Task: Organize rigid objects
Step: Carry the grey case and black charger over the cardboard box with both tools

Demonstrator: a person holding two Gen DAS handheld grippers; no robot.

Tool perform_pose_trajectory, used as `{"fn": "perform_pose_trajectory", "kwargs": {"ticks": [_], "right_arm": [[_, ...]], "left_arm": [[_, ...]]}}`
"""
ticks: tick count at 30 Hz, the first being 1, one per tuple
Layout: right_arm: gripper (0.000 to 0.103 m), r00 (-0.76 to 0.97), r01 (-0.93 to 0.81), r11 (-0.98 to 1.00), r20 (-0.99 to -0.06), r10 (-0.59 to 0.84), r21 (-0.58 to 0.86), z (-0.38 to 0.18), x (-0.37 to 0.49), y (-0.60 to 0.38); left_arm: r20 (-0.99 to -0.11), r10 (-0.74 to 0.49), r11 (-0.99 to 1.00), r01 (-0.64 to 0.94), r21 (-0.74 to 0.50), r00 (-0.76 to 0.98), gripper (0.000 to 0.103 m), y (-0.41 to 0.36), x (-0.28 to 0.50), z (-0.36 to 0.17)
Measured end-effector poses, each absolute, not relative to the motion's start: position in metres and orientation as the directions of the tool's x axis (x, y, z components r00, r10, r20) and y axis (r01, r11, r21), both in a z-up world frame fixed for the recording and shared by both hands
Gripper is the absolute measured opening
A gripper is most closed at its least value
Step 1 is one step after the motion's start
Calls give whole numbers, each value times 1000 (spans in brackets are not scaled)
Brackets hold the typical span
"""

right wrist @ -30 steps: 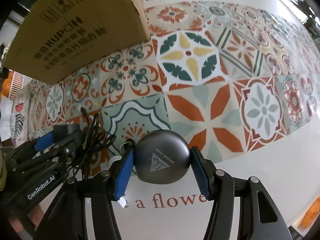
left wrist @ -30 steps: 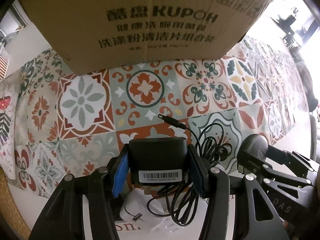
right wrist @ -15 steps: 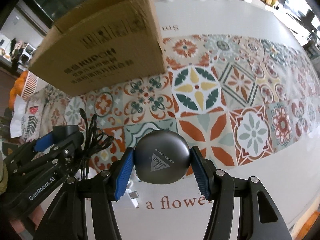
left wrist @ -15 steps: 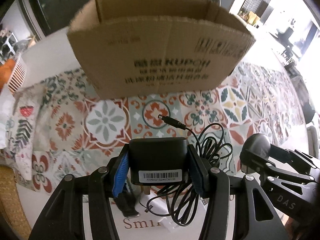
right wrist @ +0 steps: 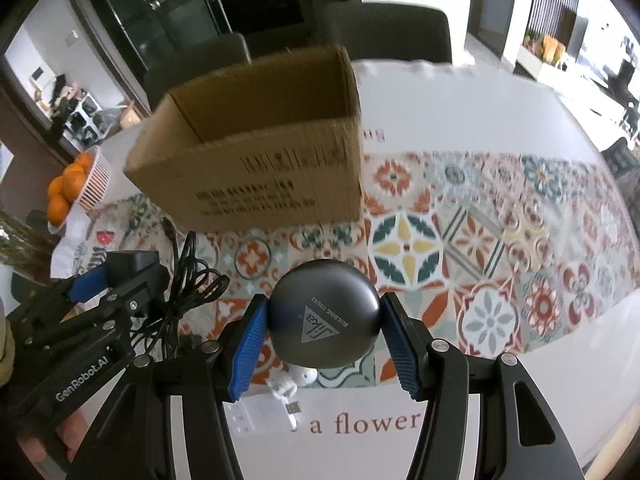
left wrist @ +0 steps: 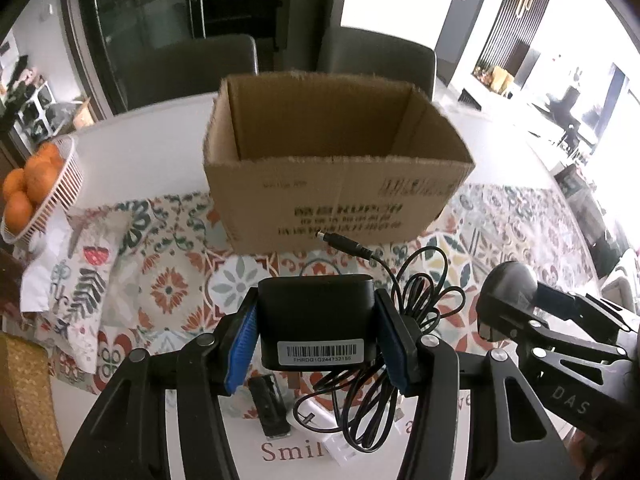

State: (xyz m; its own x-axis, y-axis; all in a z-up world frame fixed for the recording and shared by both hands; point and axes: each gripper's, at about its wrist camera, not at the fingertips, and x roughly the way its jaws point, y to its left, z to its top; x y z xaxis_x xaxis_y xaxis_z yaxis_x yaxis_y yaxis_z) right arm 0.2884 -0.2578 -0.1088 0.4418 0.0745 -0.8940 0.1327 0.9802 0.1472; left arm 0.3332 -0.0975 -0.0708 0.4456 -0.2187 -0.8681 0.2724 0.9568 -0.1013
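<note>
Two loads up at once: left gripper (left wrist: 316, 334) pinching one black power adapter (left wrist: 316, 320), cord (left wrist: 404, 312) dangling; right gripper (right wrist: 322, 328) pinching one grey round case (right wrist: 324, 314). Both carried above patterned cloth (right wrist: 480, 248), short of one open cardboard box (left wrist: 332, 160). Next, probably: over rim, then release.

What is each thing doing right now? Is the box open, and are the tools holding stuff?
Cardboard box: open on top, upright.
Left tool: shut on the black adapter.
Adapter cord: dangling in loops.
Right tool: shut on the grey ball.
Basket: full of oranges.
</note>
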Motion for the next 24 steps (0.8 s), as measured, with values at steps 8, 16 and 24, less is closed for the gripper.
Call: {"fn": "perform_pose_trajectory", "kwargs": {"ticks": [8, 16, 24], "right_arm": [[57, 529, 99, 983, -845, 81, 157, -77, 291, -257], [57, 603, 67, 985, -793, 86, 158, -48, 295, -256], [57, 663, 41, 988, -744, 86, 151, -22, 306, -254]], "left_arm": [[-818, -237, 954, 284, -95, 523, 54, -96, 329, -35], [-779, -243, 954, 289, -82, 578, 54, -95, 334, -11], [-743, -246, 955, 288, -74, 622, 54, -94, 347, 10]]}}
